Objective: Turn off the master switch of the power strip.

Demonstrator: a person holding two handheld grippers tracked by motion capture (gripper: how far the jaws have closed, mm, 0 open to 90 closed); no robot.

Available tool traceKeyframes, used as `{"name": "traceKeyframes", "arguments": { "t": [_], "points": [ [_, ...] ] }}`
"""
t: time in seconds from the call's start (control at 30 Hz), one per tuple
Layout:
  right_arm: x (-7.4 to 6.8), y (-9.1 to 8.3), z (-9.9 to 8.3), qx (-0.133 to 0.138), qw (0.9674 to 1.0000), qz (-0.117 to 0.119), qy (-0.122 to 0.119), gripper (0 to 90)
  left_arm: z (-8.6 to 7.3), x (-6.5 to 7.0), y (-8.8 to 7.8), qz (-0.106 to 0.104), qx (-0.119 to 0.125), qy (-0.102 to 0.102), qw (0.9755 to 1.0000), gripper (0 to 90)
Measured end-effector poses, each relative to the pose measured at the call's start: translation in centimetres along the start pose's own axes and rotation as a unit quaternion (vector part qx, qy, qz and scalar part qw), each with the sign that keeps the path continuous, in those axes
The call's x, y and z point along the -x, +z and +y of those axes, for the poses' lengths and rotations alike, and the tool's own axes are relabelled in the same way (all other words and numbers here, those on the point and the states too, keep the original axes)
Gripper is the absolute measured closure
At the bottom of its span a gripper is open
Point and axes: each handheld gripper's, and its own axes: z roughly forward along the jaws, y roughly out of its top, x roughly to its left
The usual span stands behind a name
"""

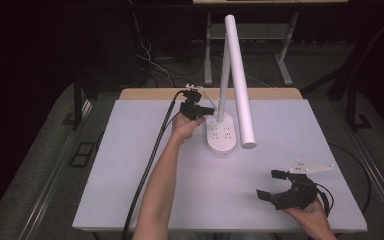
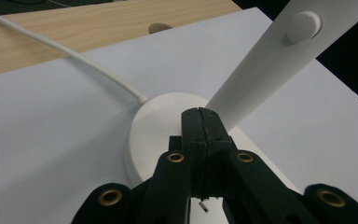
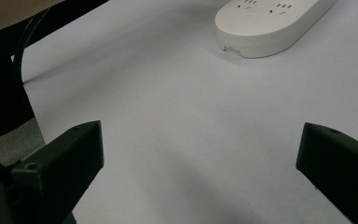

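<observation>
I'm pressing my left hand-held gripper (image 1: 206,111), jaws together, onto lamp base (image 2: 161,122) nr counter's far edge; right hand-held gripper (image 1: 271,183) idling, jaws apart; lamp not yet lit.

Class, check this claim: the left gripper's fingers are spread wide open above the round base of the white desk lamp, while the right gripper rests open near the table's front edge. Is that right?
Not quite. The left gripper has its fingers shut together, as the left gripper view shows, above the lamp base. The right gripper is indeed open.

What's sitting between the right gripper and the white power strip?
Nothing: in the high view, bare white table lies between the right gripper and the power strip; the right gripper view shows the same.
</observation>
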Motion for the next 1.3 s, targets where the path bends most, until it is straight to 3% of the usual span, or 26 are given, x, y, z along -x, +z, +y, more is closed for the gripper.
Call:
{"name": "traceKeyframes", "arguments": {
  "t": [0.3,0.47,0.57,0.73,0.87,0.97,1.3],
  "points": [
    [0.1,-0.1,0.0,-0.003,1.0000,0.000,0.000,0.0,-0.4,0.1,0.8,-0.002,0.000,-0.012,0.9999,90.0],
    [0.1,0.0,0.0,-0.003,1.0000,-0.001,-0.003,0.0,-0.7,-0.2,1.1,-0.002,-0.004,-0.009,0.9999,90.0],
    [0.1,-0.1,0.0,-0.004,1.0000,0.000,-0.001,0.0,-1.0,-0.2,1.3,0.002,-0.005,-0.020,0.9998,90.0],
    [0.1,0.0,0.0,-0.005,1.0000,0.000,-0.004,0.0,-1.3,-0.3,1.5,0.006,-0.019,-0.017,0.9996,90.0],
    [0.0,0.0,0.0,-0.006,1.0000,0.001,-0.002,0.0,-1.4,-0.3,1.8,0.006,-0.015,-0.027,0.9995,90.0],
    [0.0,0.0,0.0,-0.006,1.0000,0.001,-0.003,0.0,-1.5,-0.4,1.9,0.009,-0.018,-0.019,0.9996,90.0],
    [0.1,0.0,-0.1,-0.007,1.0000,0.001,-0.002,0.0,-1.8,-0.5,2.4,0.018,-0.020,-0.028,0.9992,90.0]
  ]
}}
